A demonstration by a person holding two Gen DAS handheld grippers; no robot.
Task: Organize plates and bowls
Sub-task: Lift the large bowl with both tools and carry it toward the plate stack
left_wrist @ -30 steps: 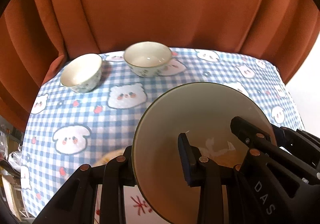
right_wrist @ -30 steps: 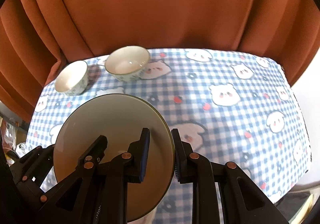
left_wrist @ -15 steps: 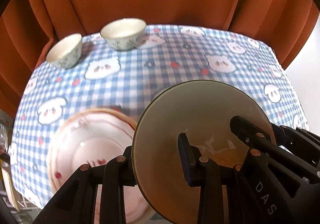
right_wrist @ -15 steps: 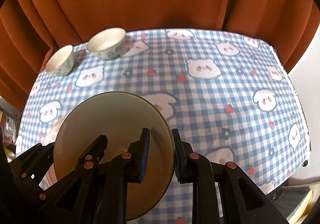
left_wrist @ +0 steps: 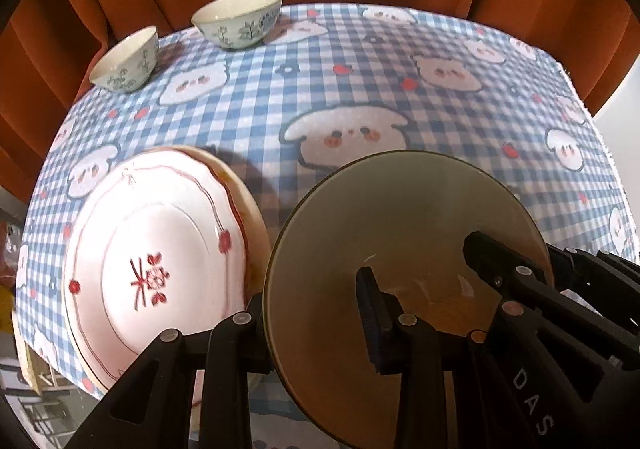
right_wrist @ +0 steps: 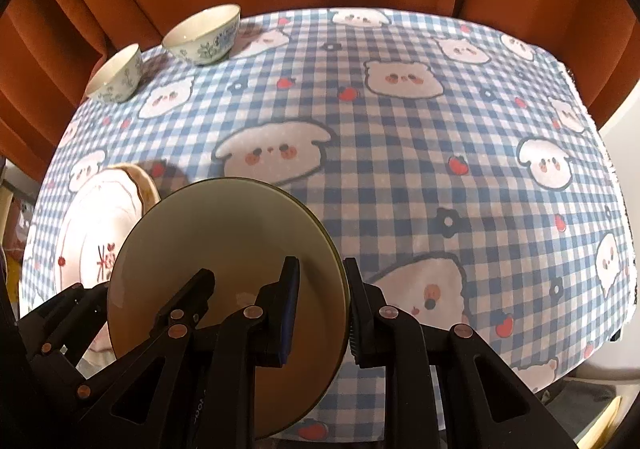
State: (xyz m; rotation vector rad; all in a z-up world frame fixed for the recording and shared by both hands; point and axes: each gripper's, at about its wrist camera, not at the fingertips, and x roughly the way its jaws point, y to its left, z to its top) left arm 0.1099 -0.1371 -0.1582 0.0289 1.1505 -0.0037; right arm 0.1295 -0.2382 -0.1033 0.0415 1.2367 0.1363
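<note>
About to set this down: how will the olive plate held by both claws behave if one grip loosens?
The olive plate looks glazed and glossy, so it is probably slippery. The left claw and right claw pinch only opposite rim edges, so it would likely pivot and drop. It looks ceramic: rigid, and likely to chip against the pink plate beside it.

The left claw (left_wrist: 316, 313) is a matte black plastic two-finger frame of angular, open-cut link arms joined by round copper-coloured pins, and its fingers (left_wrist: 370, 305) carry flat dark blue pads. The right claw (right_wrist: 320, 309) has the same black build with copper-coloured pin heads and triangular cut-outs in its arms, one blue-faced pad and one finger (right_wrist: 354, 305) with a finely ribbed black face. White capital letters "DAS" are printed on a black arm at the right of the left wrist view.
</note>
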